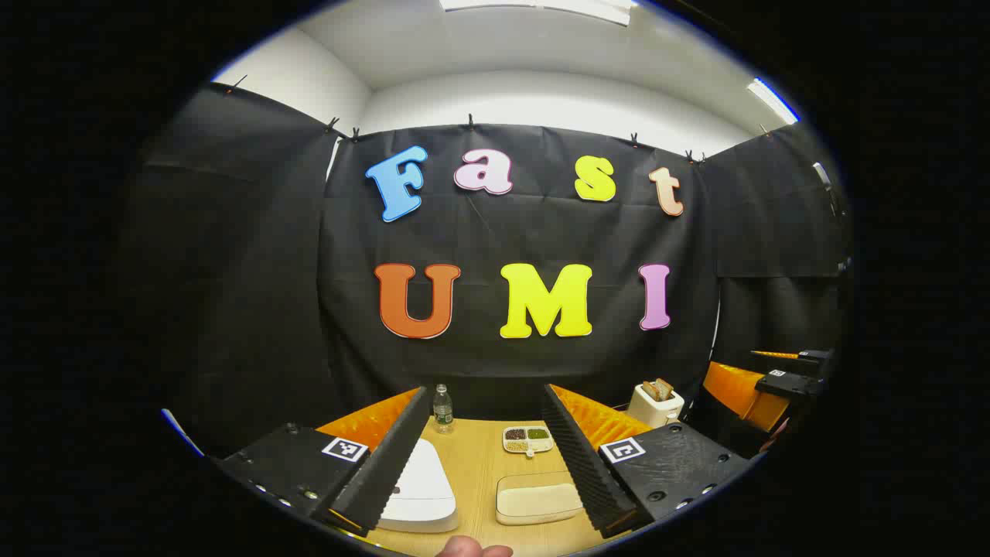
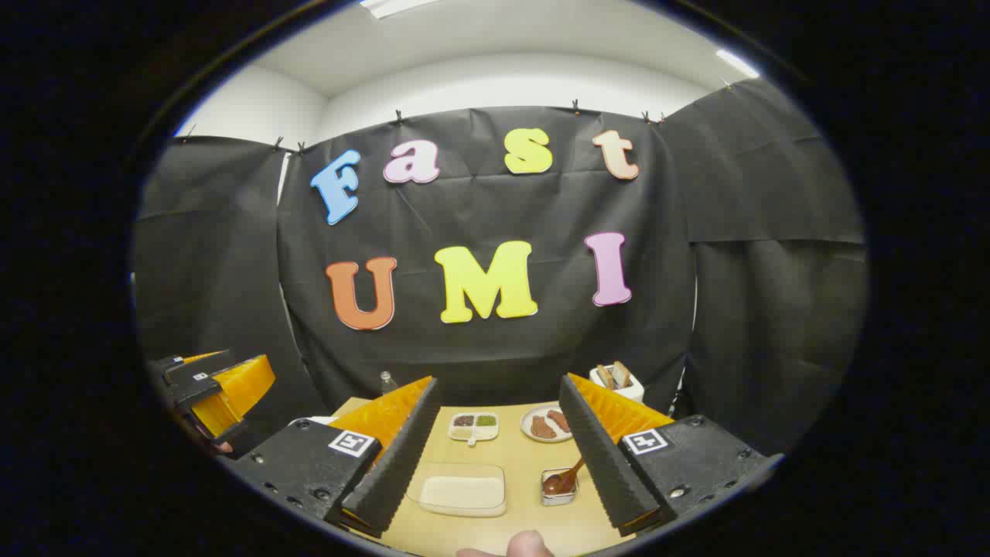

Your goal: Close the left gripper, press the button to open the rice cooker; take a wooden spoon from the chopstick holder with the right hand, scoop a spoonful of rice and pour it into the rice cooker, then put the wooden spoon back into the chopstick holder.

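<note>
In the left gripper view the white rice cooker [image 1: 421, 487], lid down, sits on the wooden table just inside my left finger. A shallow tray of rice [image 1: 537, 499] lies to its right. My left gripper [image 1: 485, 394] is open above the table's near side, nothing between its fingers. In the right gripper view my right gripper [image 2: 499, 383] is open too, over the rice tray [image 2: 464, 491]. The wooden spoon [image 2: 567, 476] rests in the small chopstick holder [image 2: 557, 491], close to my right finger. Part of the rice cooker [image 2: 312, 421] peeks out at the left.
A divided dish of grains [image 1: 528, 439], a water bottle [image 1: 442, 408] and a toaster [image 1: 653, 402] stand at the table's far side. A plate with brown pieces [image 2: 545, 424] lies near the toaster [image 2: 615, 379]. The other gripper [image 1: 789, 379] hangs off to the right. A fingertip [image 2: 526, 544] shows at the bottom.
</note>
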The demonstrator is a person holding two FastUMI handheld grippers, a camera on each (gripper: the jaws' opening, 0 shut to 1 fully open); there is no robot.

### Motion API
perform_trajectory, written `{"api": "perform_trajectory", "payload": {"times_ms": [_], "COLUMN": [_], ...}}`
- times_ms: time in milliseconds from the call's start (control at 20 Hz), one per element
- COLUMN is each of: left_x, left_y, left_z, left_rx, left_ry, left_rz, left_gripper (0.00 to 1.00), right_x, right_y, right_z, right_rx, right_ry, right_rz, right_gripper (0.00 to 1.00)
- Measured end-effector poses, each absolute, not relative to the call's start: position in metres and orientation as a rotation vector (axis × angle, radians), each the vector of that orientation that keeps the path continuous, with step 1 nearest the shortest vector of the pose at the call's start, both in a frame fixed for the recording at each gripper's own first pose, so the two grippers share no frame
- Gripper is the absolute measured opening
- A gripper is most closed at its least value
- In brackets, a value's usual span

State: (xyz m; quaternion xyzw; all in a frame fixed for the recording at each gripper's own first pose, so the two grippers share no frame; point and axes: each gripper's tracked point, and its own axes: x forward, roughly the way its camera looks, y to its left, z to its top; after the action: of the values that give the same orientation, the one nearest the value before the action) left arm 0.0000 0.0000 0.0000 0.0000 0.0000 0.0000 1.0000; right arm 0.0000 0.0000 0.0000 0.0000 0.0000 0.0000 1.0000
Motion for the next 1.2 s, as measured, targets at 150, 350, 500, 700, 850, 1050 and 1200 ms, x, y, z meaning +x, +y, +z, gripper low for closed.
{"api": "perform_trajectory", "payload": {"times_ms": [150,350,500,700,850,1050,1200], "left_x": [0.000,0.002,0.003,0.005,0.006,0.007,0.008], "left_y": [-0.005,-0.009,-0.013,-0.011,-0.010,-0.009,-0.006], "left_z": [-0.004,-0.005,-0.005,-0.004,-0.006,-0.007,-0.006], "left_rx": [0.001,-0.011,-0.014,-0.021,-0.027,-0.032,-0.030], "left_ry": [0.008,0.005,0.002,-0.004,0.001,0.006,0.002], "left_rz": [-0.010,-0.012,-0.016,-0.016,-0.016,-0.021,-0.015], "left_gripper": [0.94,0.94,0.94,0.94,0.94,0.94,0.94], "right_x": [-0.004,-0.004,-0.006,-0.005,-0.004,-0.002,0.000], "right_y": [-0.001,-0.001,-0.001,-0.003,-0.003,-0.004,-0.005], "right_z": [0.000,0.000,0.002,0.002,-0.002,-0.005,-0.006], "right_rx": [0.003,-0.017,-0.027,-0.023,-0.016,-0.011,-0.016], "right_ry": [-0.003,-0.001,-0.005,-0.007,0.001,0.008,0.010], "right_rz": [0.000,0.010,0.012,0.007,0.005,0.004,0.003], "right_gripper": [0.99,0.99,0.99,0.99,0.99,0.99,0.99]}}
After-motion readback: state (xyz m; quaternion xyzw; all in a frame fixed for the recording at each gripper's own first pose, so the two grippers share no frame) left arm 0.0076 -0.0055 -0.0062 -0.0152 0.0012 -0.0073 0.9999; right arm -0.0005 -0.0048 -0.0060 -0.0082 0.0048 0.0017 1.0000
